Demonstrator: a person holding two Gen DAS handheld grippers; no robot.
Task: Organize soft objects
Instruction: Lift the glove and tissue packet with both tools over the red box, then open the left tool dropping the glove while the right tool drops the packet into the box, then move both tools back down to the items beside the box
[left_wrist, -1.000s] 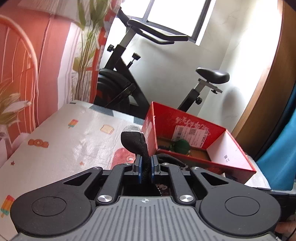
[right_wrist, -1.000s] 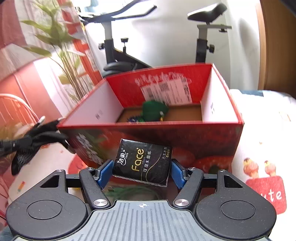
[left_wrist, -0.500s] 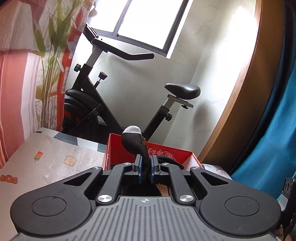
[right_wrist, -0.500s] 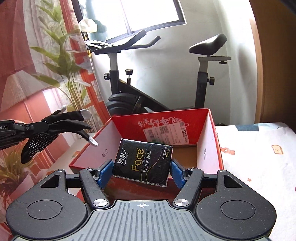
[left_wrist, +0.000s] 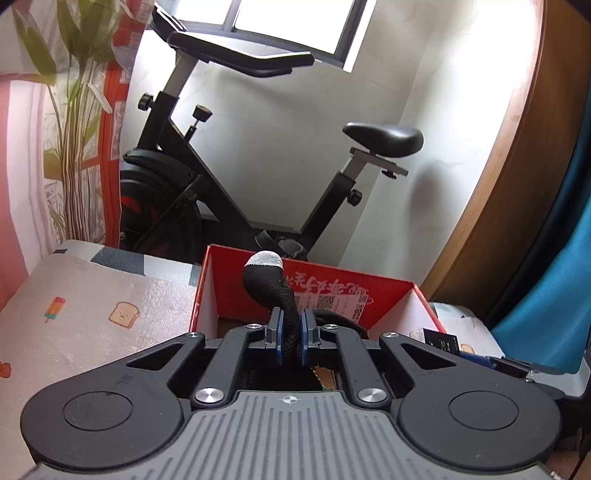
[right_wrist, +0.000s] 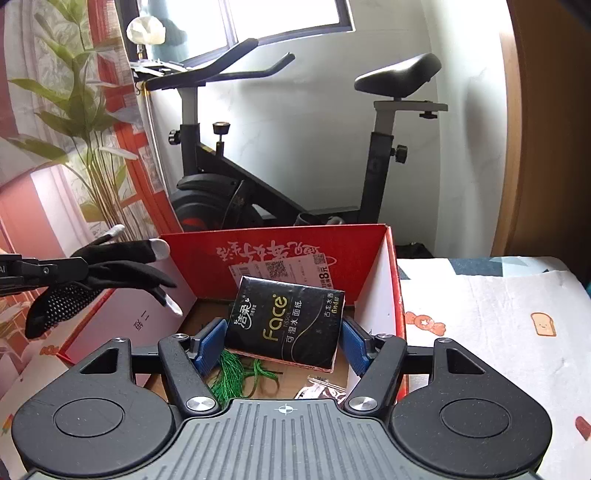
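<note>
My left gripper (left_wrist: 290, 330) is shut on a black glove (left_wrist: 275, 295) with grey fingertips and holds it over the near left part of the open red box (left_wrist: 369, 291). In the right wrist view the glove (right_wrist: 107, 273) hangs from that gripper over the box's left wall. My right gripper (right_wrist: 282, 338) is shut on a black Face tissue pack (right_wrist: 286, 319) and holds it above the inside of the red box (right_wrist: 295, 240). Green string (right_wrist: 236, 376) and a clear wrapper (right_wrist: 319, 387) lie on the box floor below the pack.
The box stands on a bed with a cartoon-print sheet (right_wrist: 491, 317), which also shows in the left wrist view (left_wrist: 96, 314). A black exercise bike (right_wrist: 295, 173) stands behind the box against the white wall. A leafy patterned curtain (right_wrist: 55, 122) hangs at the left. A blue curtain (left_wrist: 546, 288) hangs at the right.
Both grippers have moved forward over the red box. The tissue pack went from in front of the box's near wall to above its inside. The glove now hangs over the box's left wall.
</note>
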